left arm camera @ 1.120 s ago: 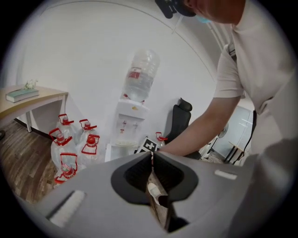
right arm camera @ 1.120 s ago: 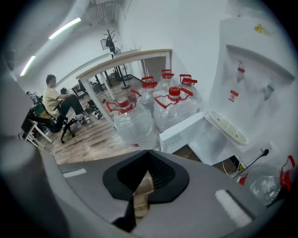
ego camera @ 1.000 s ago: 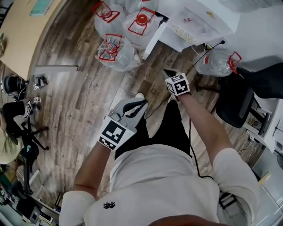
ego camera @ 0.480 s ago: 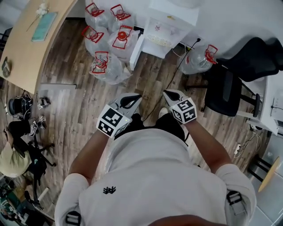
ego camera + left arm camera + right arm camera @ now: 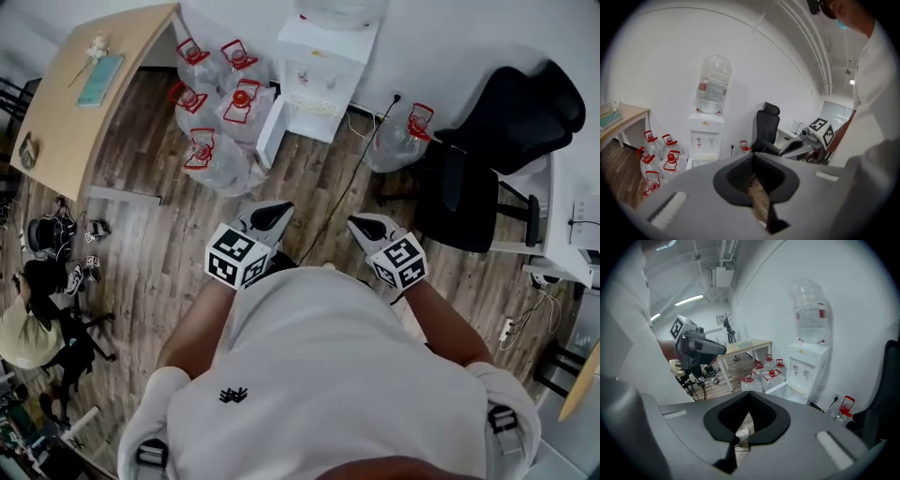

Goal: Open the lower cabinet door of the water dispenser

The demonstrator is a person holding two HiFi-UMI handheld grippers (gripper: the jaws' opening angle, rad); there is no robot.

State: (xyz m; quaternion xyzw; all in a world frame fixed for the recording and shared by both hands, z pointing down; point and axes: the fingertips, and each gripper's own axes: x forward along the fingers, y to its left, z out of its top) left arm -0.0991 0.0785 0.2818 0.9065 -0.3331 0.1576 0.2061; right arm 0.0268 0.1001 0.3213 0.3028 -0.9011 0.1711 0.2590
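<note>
The white water dispenser (image 5: 323, 56) stands against the far wall with a clear bottle on top. Its lower cabinet door (image 5: 270, 131) is swung open to the left, and the open door (image 5: 779, 388) also shows in the right gripper view. My left gripper (image 5: 279, 210) and right gripper (image 5: 358, 222) hover side by side in front of my chest, well back from the dispenser. Both point toward it. Both are shut with nothing between the jaws. In the left gripper view the dispenser (image 5: 707, 136) is far ahead.
Several empty water jugs with red caps (image 5: 211, 103) crowd the floor left of the dispenser, and one more jug (image 5: 403, 136) lies to its right. A black office chair (image 5: 497, 159) stands at the right. A wooden desk (image 5: 84, 94) and a seated person (image 5: 28, 328) are at the left.
Both grippers have drawn back and up from the dispenser, the right one farther. The head view now takes in more of the room. The door stays open.
</note>
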